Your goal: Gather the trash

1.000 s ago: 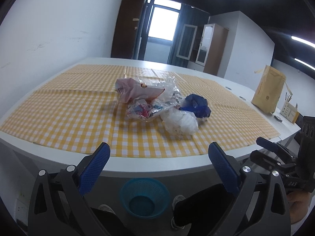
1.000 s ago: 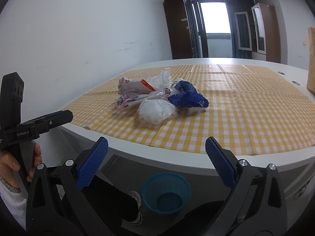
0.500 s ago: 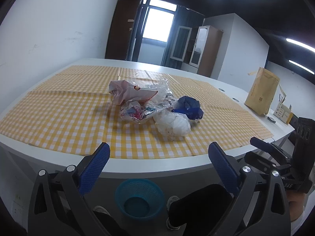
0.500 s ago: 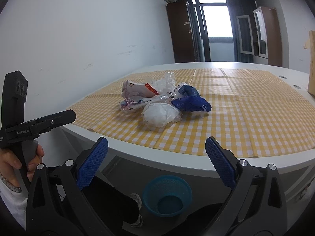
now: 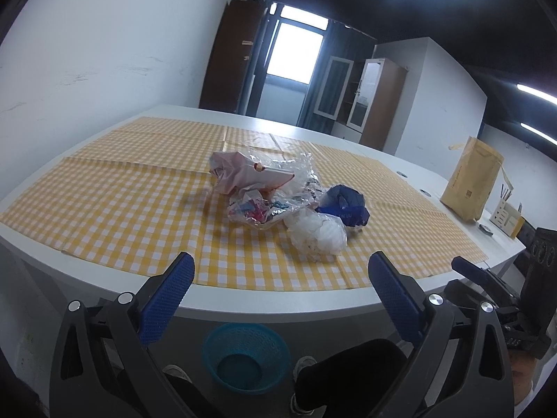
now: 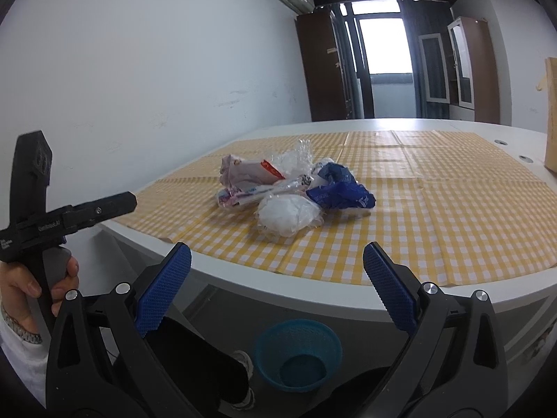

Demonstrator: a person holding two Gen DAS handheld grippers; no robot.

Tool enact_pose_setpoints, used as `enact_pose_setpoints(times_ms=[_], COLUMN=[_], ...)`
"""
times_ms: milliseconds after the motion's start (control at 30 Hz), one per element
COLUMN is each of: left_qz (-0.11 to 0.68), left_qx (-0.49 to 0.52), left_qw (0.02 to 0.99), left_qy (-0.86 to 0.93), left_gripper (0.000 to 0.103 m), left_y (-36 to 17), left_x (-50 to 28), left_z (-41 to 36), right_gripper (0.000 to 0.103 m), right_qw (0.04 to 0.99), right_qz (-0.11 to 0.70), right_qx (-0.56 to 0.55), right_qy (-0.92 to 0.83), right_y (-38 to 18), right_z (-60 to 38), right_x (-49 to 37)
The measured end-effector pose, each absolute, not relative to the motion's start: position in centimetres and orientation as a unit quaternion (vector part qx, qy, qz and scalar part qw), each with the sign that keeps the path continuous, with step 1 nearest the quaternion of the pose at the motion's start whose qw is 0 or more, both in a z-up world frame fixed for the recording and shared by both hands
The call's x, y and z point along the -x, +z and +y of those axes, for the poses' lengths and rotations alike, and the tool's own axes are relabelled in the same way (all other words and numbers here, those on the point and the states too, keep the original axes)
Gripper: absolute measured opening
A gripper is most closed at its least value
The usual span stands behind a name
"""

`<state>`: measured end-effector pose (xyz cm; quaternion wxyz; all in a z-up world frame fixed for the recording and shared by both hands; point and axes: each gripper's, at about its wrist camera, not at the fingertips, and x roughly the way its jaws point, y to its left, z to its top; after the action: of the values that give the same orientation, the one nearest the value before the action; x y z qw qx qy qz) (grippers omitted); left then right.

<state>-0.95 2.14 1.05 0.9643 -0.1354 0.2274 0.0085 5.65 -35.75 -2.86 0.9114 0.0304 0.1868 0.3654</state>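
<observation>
Blue ribbed pads are standing wide apart on both tools: the left gripper (image 5: 281, 289) and the right gripper (image 6: 277, 283) are both spread open and gripping nothing, hovering short of the table edge (image 5: 243, 299). Below and between each pair of fingers, a teal mesh wastebasket (image 5: 246, 361) is sitting on the floor under the table, beside the person's shoes. Off to the left of the right gripper, the person's left hand (image 6: 38, 280) is wrapping around the other tool's black handle.

Ahead of both grippers, a yellow-and-white checked tablecloth (image 5: 132, 209) is covering the tabletop. The trash is lying on it in one touching heap, straight in front of the left gripper: nearest, a white crumpled plastic bag (image 5: 316, 233); just behind and to its right, a blue crumpled wrapper (image 5: 344, 205); to the left, a clear printed wrapper (image 5: 257, 209); behind that, a pink-and-white pouch (image 5: 243, 172) with clear film bunched beside it.

Farther right, near the table's far edge, a brown paper bag (image 5: 471, 184) is standing upright.
</observation>
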Motion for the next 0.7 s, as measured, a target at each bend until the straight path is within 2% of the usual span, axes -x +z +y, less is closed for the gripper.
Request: enact_pose_setpoints(times_ms=[500,700], left_qz=[0.239,0.244], left_qx=[0.105,0.135], left_qw=[0.965,0.960], left_qy=[0.019,0.028], left_gripper=[0.097,0.097], left_y=[3.8,4.2], left_x=[-3.6,-7.7], left_z=[3.3,5.8], right_gripper=[0.094,0.093], right_qw=[0.918,0.923], right_qz=[0.186,0.187], right_qx=[-0.008,0.004], right_qy=[0.351,0.337], right_y=[-0.7,-0.2], right_z=[-34.8,-34.3], right_x=[-10.1,-14.1])
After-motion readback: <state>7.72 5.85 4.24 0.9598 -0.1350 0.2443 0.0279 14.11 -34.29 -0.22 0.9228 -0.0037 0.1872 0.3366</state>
